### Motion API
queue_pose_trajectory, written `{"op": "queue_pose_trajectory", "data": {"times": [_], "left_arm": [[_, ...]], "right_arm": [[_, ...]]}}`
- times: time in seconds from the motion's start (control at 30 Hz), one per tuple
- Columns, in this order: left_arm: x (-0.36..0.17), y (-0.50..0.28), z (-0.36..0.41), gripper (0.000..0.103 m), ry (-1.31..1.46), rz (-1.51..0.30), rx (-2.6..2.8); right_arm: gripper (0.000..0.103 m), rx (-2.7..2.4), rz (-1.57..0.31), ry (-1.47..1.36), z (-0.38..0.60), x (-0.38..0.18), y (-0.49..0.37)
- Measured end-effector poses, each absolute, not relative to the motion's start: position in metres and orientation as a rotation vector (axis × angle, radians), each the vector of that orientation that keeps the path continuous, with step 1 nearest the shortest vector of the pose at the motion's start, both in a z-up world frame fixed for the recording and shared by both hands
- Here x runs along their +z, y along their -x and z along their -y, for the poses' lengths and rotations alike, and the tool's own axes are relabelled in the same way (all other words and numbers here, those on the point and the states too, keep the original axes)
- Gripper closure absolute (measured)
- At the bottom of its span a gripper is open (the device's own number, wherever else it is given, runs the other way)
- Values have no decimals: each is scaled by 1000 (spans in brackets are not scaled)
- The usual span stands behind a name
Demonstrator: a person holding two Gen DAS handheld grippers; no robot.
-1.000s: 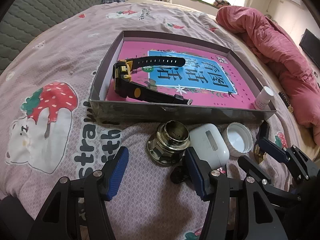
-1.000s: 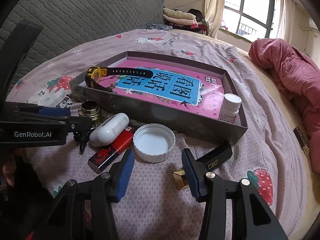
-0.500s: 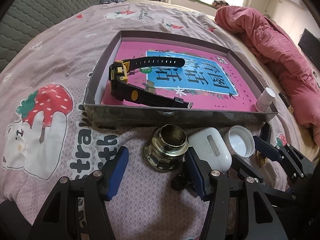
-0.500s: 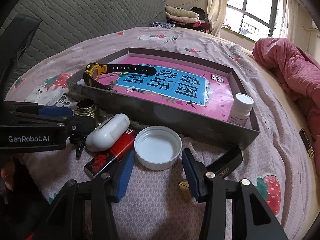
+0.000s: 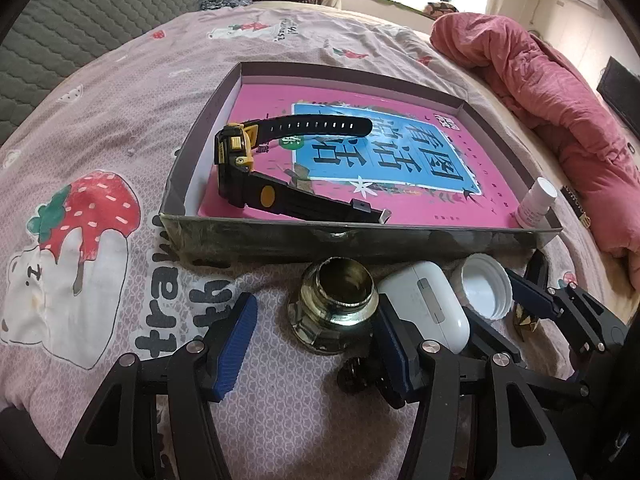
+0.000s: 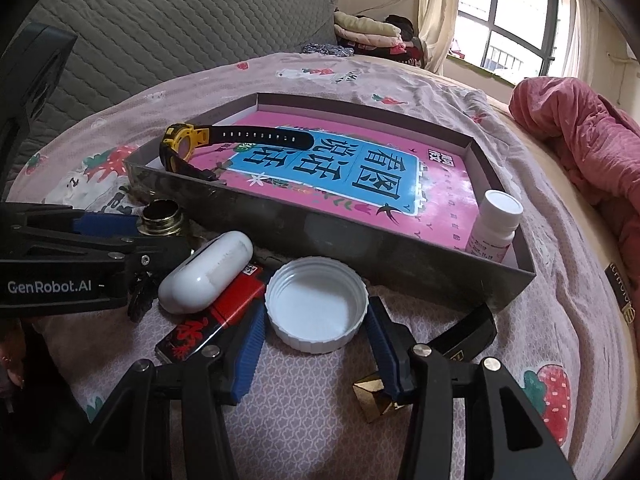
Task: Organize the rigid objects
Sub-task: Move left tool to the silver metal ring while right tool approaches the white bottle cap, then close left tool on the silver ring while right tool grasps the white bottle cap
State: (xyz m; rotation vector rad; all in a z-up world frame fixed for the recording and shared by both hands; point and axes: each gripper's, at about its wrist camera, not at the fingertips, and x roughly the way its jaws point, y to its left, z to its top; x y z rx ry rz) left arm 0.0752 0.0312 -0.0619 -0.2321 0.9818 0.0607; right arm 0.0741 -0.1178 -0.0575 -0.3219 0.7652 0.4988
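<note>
The white cap (image 6: 316, 304) lies mouth-up on the bed (image 6: 560, 280), just before the tray wall (image 6: 360, 248) — squarely between the right gripper (image 6: 316, 344) fingers, which are opening and apparently not pressing it. The left gripper (image 5: 312, 340) stands wide around the brass fitting (image 5: 334, 308), gripping nothing.
</note>
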Motion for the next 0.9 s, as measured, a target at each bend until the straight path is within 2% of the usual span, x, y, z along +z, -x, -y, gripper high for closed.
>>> {"op": "queue_pose_trajectory", "data": {"times": [0.63,0.9], "left_arm": [[-63,-77,-31,44,214,-970,48],[-60,-75,-29,59,205,-960,32]], "right_arm": [[53,527,-696,332,118,-50,-72],[53,513,-678,327,123,-45,-71]]}}
